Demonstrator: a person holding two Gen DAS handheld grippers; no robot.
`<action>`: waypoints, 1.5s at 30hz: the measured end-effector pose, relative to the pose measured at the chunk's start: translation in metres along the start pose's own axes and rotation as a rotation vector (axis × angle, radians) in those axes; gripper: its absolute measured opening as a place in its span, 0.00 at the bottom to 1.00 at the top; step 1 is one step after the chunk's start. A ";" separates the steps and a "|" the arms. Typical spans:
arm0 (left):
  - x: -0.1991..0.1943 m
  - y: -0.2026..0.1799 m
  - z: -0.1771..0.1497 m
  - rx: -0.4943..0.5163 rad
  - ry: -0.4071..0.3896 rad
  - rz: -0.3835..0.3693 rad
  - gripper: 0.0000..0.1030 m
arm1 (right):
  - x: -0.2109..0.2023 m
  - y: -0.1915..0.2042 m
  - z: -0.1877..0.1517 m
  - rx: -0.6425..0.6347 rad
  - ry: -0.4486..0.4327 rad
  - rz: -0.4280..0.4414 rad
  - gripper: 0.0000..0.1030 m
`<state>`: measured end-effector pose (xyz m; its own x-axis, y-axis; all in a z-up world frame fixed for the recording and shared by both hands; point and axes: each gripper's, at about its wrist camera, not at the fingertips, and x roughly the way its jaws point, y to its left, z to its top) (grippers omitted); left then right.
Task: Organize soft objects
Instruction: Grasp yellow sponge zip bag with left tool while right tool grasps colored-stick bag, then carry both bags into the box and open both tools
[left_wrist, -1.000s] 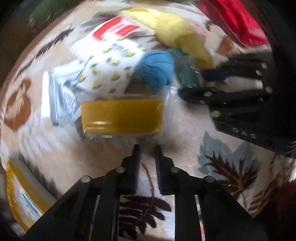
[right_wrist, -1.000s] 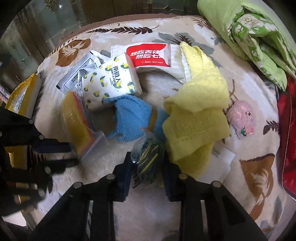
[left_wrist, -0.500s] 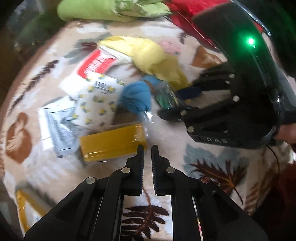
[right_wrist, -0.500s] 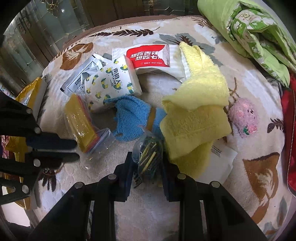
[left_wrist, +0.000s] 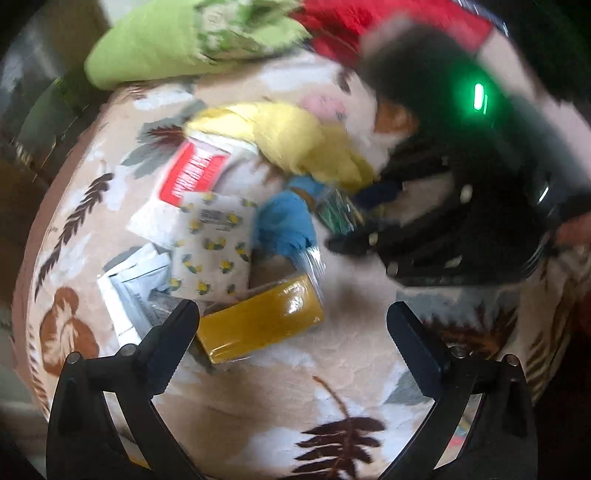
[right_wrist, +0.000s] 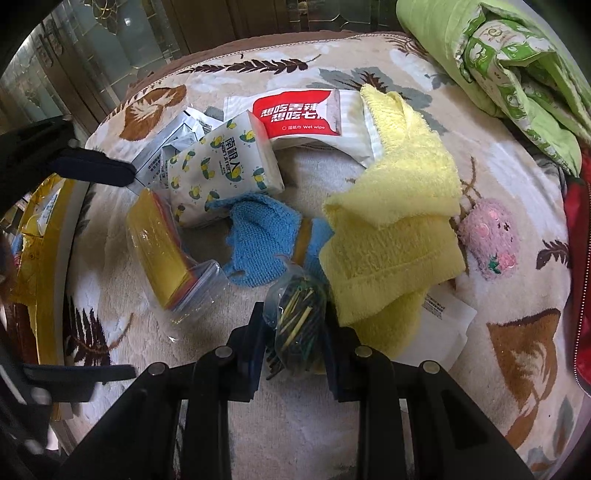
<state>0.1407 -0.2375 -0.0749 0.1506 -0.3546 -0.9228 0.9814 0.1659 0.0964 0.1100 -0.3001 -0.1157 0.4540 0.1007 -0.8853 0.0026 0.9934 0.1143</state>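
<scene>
Yellow packet (left_wrist: 260, 325) in its clear bag is what your left gripper (left_wrist: 291, 325) faces: it lies on the leaf-print blanket (left_wrist: 332, 387) just ahead of the spread fingers, nearer the left finger, touching neither. Its long axis runs crosswise to your approach, tilted so the right end sits farther from you, roughly along the line from finger to finger, so you would likely need to roll the wrist to close across its narrow side. Your left hand is clearly the nearer one to it. Your right gripper (right_wrist: 295, 343) is clamped on the small clear bag of dark sticks (right_wrist: 297, 325), near the blanket's middle, beside the yellow towel (right_wrist: 399, 229) and blue knit cloth (right_wrist: 266, 240).

Compared with a second ago, your left jaws, then nearly together, have just been opening and now stand wide, with nothing pressed between them; the view has also rolled, so the packet that lay level across it now slants. Your right grip on the stick bag looks unchanged
</scene>
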 end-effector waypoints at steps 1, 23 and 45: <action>0.004 0.002 -0.001 0.024 0.012 0.000 1.00 | 0.000 0.000 0.000 0.000 -0.001 0.003 0.27; 0.035 0.017 -0.012 -0.024 0.137 0.044 0.70 | 0.003 0.004 0.002 -0.018 -0.014 -0.021 0.26; -0.011 -0.030 -0.048 -0.299 -0.026 -0.060 0.24 | -0.013 -0.005 -0.018 0.026 -0.077 0.051 0.20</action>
<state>0.1040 -0.1943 -0.0859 0.1004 -0.3947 -0.9133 0.9106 0.4062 -0.0755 0.0885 -0.3059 -0.1129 0.5212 0.1460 -0.8409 0.0006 0.9852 0.1714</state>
